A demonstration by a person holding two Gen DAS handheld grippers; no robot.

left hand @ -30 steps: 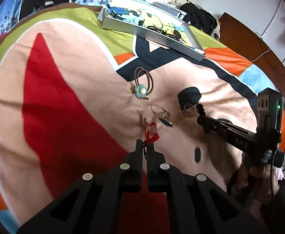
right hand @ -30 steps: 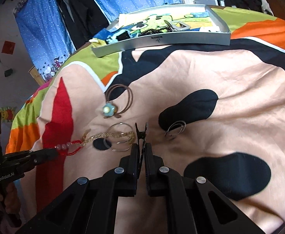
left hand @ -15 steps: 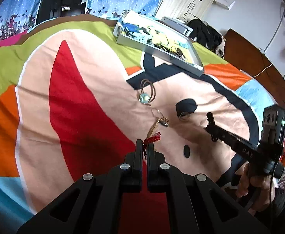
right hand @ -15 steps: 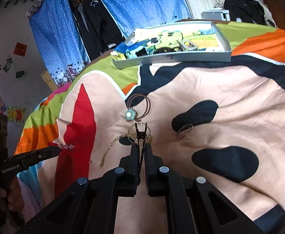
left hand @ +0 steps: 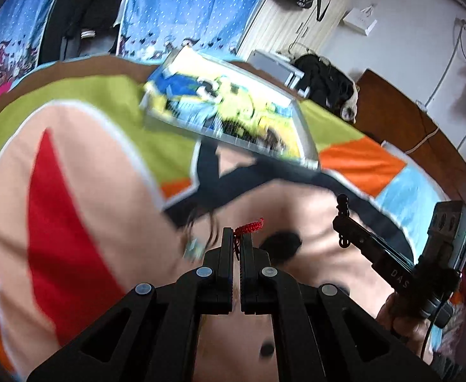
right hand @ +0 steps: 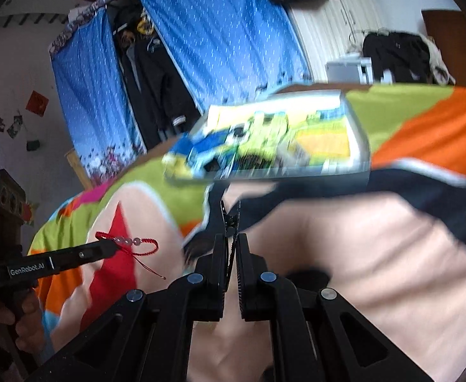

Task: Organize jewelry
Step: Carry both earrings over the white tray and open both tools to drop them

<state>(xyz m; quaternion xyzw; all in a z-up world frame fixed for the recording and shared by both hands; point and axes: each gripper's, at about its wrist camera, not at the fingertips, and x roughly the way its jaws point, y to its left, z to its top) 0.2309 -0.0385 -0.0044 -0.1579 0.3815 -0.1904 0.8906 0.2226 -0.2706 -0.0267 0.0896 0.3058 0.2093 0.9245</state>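
Red cord bracelet (right hand: 127, 245): woven string with pale beads, long axis roughly level, loose tail hanging down; pinched in the left gripper (left hand: 238, 238), clear of the patchwork bedspread (left hand: 83, 165). Black hair clip (right hand: 229, 219): slim, toothed, upright, nipped between the right gripper (right hand: 231, 245) fingers. Silver tray (right hand: 357, 133): shallow, cartoon-lined, motion-blurred, lying on the bed beyond both grippers.

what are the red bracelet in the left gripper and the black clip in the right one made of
Red bracelet: looks like braided red cord, matte and fibrous, with loose thread tails, strung with a few pale, glossy beads, perhaps glass or stone. It is pinched in the left hand-held gripper.
Black clip: thin, dark and rigid with toothed edges, probably painted metal or hard plastic; blur leaves that open. It is held in the right hand-held gripper.
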